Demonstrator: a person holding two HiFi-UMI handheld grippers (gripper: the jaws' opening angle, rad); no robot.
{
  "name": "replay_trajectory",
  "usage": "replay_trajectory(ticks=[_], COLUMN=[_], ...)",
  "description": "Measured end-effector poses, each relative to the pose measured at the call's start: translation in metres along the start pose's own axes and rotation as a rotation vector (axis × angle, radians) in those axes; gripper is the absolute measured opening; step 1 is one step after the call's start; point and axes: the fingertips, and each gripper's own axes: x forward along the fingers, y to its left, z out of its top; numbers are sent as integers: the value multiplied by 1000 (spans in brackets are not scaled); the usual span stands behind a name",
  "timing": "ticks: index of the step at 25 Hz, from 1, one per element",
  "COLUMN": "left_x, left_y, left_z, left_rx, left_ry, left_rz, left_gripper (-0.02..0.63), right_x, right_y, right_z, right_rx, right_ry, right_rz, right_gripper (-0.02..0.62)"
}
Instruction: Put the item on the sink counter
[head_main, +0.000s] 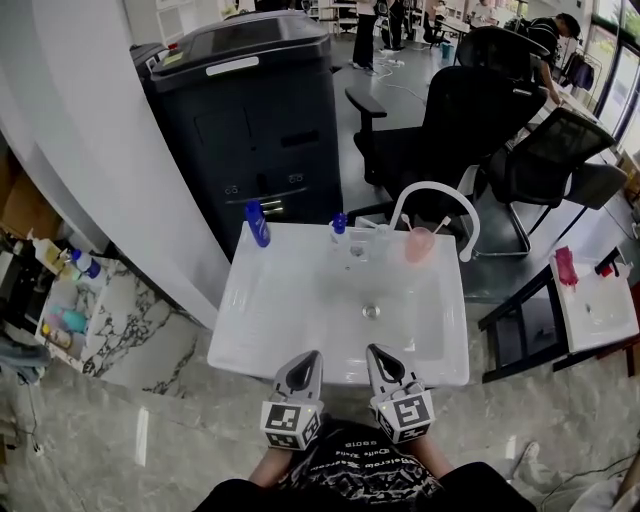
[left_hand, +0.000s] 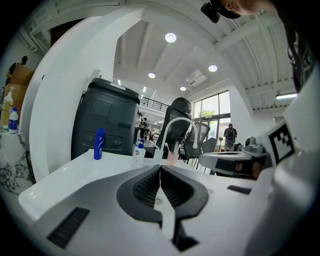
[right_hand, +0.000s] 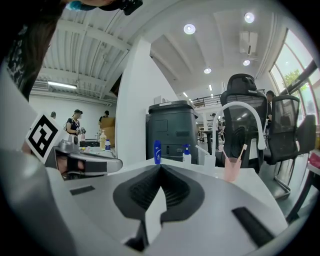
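Note:
A white sink counter (head_main: 270, 310) with a basin and a curved white tap (head_main: 435, 200) lies in front of me. On its back edge stand a blue bottle (head_main: 258, 223), a small pump bottle (head_main: 339, 229) and a pink cup (head_main: 419, 243) with toothbrushes. The left gripper (head_main: 305, 368) and the right gripper (head_main: 380, 358) hover side by side over the counter's near edge. Both are shut with nothing between the jaws. In the left gripper view the blue bottle (left_hand: 99, 144) stands far ahead to the left; in the right gripper view the blue bottle (right_hand: 157, 152) and the pink cup (right_hand: 232, 167) stand ahead.
A large dark bin (head_main: 255, 120) stands behind the counter. Black office chairs (head_main: 480, 120) stand at the back right. A second small sink (head_main: 600, 305) with a red item sits at the right. A shelf with bottles (head_main: 55, 290) is at the left.

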Motion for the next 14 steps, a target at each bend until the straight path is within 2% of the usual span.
replay_trajectory(ticks=[14], left_x=[15], left_y=[23], left_z=[6], left_rx=[5], left_ry=[10], left_rz=[-18], left_gripper=[8], right_x=[29], right_y=[5], right_z=[1], right_rx=[-10], right_ry=[18], right_rz=[-5], right_gripper=[-2])
